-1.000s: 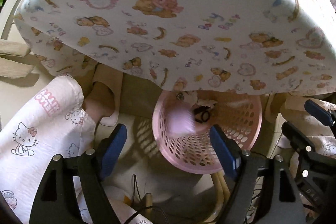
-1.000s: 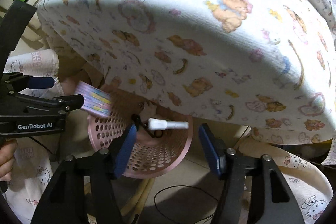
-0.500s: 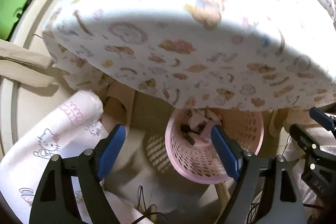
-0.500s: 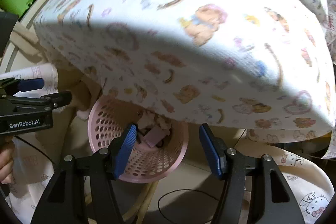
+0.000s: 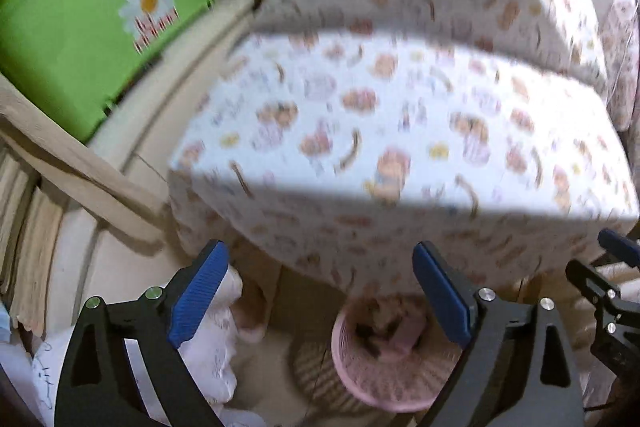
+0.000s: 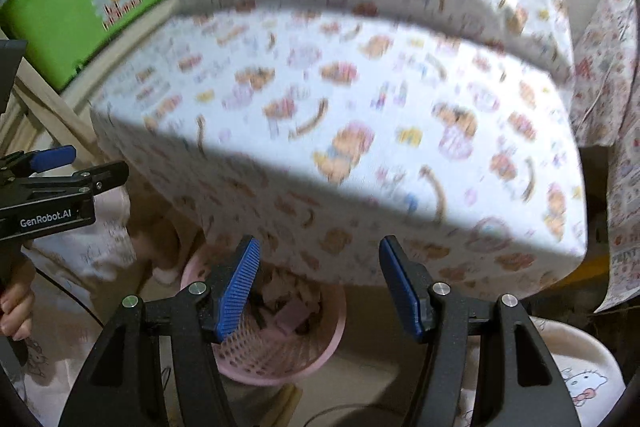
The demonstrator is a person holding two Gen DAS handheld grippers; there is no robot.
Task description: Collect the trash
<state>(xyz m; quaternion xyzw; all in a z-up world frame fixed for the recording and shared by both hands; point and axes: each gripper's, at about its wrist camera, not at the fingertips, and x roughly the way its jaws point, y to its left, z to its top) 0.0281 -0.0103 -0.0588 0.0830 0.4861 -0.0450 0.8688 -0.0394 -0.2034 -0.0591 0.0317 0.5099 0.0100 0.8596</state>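
Two hand-held grippers hang empty above a pink perforated basket (image 6: 280, 343) on the floor, which sits partly tucked under the edge of a table draped in a bear-print cloth (image 6: 340, 115). The left gripper (image 5: 320, 301) and the right gripper (image 6: 318, 285) both have their blue-padded fingers spread well apart, nothing between them. The trash (image 6: 290, 309), a jumble of small pieces with a mauve block among them, lies inside the basket. Both views are smeared with motion blur, and no loose litter can be made out on the cloth or floor. The likely hazards: an arm clipping the overhanging table edge, a gripper nudging the light basket and tipping it, or snagging the dark cable (image 6: 340, 411) on the floor just in front of it.
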